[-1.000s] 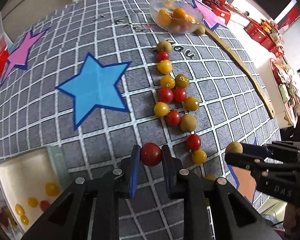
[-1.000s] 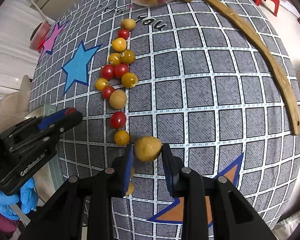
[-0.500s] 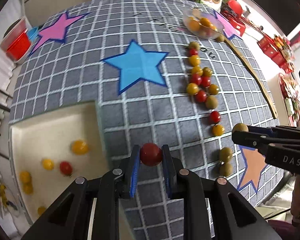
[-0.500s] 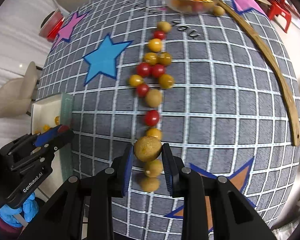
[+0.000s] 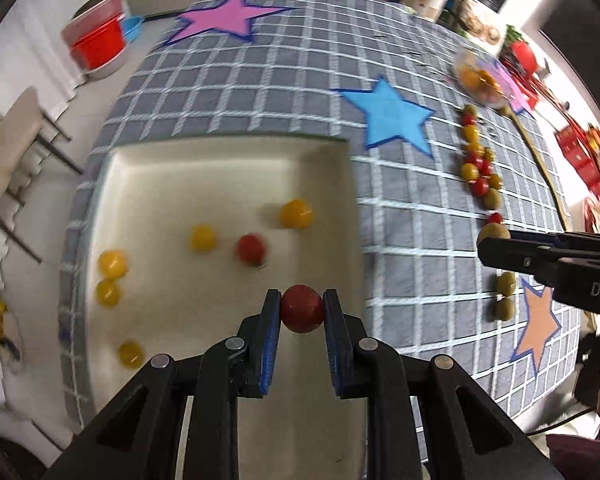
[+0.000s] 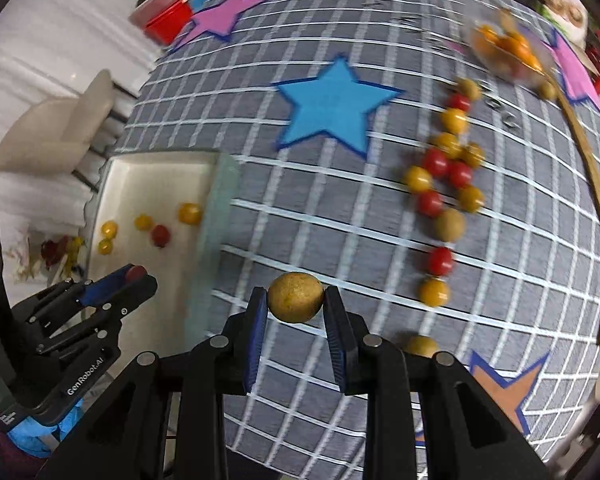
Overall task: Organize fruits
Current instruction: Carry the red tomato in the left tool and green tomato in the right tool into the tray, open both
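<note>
A red cherry tomato (image 5: 302, 308) is clamped between the blue pads of the left gripper (image 5: 302, 310), held above the near part of a shallow cream tray (image 5: 228, 152). Inside the tray lie several yellow tomatoes and one red one (image 5: 251, 247). The right gripper (image 6: 296, 300) is closed on a round tan fruit (image 6: 296, 297), held over a grey checked tablecloth (image 6: 300, 208) with coloured stars. More red, yellow and tan fruits sit in a loose line (image 6: 446, 184) on the cloth, leading to a clear bowl of fruit (image 6: 508, 54) at the far edge.
</note>
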Tool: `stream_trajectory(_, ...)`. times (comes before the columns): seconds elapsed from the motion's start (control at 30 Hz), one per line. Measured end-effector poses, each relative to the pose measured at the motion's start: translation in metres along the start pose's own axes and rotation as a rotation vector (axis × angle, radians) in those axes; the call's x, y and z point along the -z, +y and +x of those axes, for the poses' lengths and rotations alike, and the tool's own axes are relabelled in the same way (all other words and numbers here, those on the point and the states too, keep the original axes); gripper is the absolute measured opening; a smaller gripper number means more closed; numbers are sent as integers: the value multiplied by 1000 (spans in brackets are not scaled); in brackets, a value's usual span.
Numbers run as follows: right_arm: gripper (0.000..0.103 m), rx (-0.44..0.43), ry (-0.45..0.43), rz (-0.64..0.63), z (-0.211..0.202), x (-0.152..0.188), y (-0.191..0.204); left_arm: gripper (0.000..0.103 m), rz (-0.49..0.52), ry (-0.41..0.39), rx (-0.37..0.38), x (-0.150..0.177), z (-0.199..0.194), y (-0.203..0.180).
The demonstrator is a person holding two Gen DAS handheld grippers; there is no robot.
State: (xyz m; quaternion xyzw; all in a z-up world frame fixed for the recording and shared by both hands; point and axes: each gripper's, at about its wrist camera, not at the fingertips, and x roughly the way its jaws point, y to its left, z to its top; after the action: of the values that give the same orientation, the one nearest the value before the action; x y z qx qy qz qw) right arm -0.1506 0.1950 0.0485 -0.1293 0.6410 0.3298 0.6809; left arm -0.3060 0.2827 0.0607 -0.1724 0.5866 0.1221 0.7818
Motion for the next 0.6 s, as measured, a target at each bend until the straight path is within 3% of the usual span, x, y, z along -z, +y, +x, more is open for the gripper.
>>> stream_trajectory(0.37, 31, -47, 68, -174, 30, -8, 84, 23, -184, 7, -106, 46, -3, 74)
stream_trajectory(0.6, 31, -45, 136, -257, 66, -12, 126, 23, -250, 24, -166, 63, 6, 99)
